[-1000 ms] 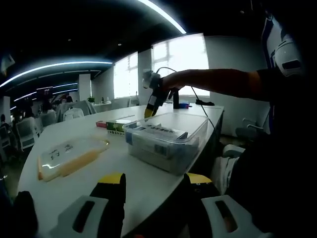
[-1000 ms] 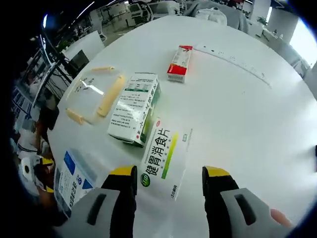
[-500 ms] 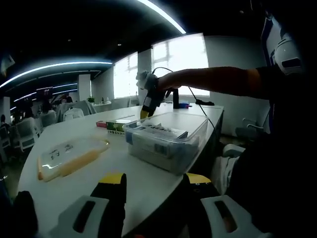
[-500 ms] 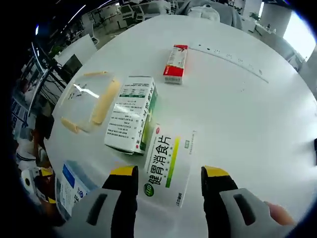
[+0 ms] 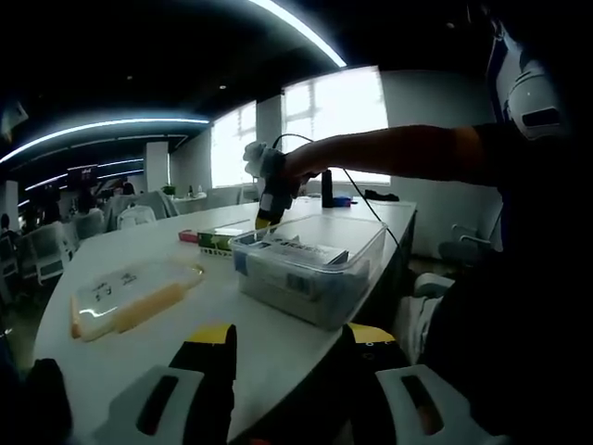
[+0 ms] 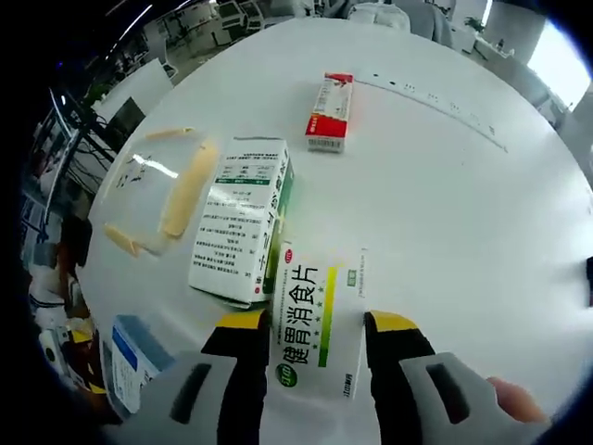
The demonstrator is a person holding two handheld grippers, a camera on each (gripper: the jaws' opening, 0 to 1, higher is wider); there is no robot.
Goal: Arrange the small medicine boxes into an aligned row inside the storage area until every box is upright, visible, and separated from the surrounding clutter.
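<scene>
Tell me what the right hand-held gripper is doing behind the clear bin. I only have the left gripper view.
Observer: The right hand-held gripper straddles a white box with a green stripe, which lies flat on the table.
Operator: Gripped?
Observer: The jaws sit along its two long edges. Whether they touch it, I cannot tell.
Operator: Other loose boxes?
Observer: Two, both lying flat: a green-and-white box right beside the striped one, and a red-and-white box on its own, farther out.
</scene>
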